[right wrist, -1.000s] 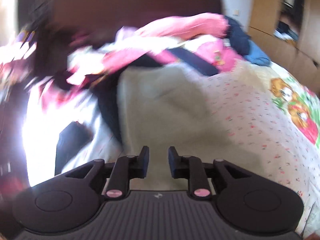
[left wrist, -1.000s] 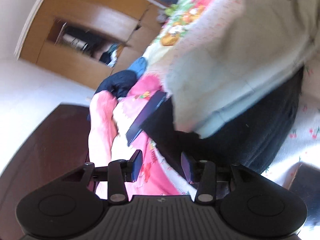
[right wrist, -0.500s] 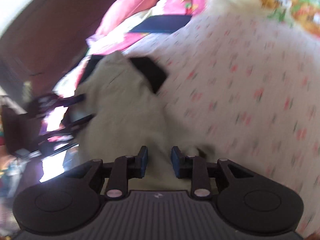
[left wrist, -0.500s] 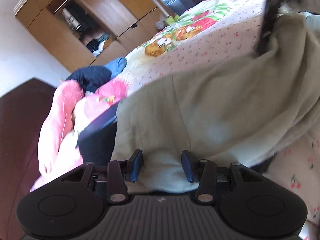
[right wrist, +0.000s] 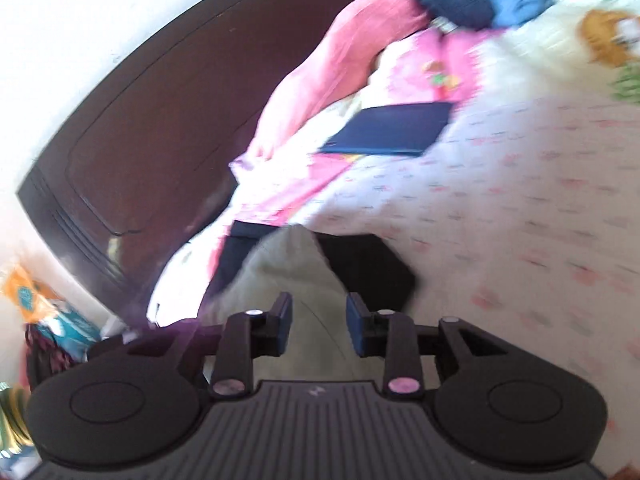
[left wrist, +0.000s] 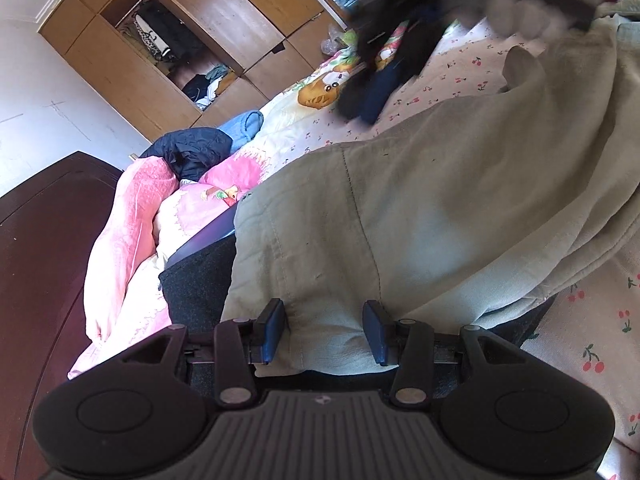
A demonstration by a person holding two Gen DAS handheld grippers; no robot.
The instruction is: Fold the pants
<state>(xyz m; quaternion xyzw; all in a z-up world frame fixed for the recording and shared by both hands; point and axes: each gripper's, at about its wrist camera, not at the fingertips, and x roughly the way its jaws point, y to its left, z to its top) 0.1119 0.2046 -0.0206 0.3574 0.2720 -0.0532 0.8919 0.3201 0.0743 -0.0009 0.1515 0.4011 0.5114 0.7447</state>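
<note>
1. One bed (left wrist: pixel 460 76) with a cherry-print sheet fills most of both views, a dark wooden headboard (right wrist: pixel 168 120) at its end and a wooden wardrobe (left wrist: pixel 168 40) beyond.
2. Pale khaki pants (left wrist: pixel 440 208) lie spread on the sheet over a black garment (left wrist: pixel 196 280), close to a pink quilt (left wrist: pixel 132 232).
3. A flat dark blue item (right wrist: pixel 392 128) rests near the quilt.
4. Left tongs (left wrist: pixel 325 330) gape wide, the pants' hem lying loose between the jaws.
5. Right tongs (right wrist: pixel 319 328), blurred, stand parted over khaki cloth, gripping nothing.
</note>
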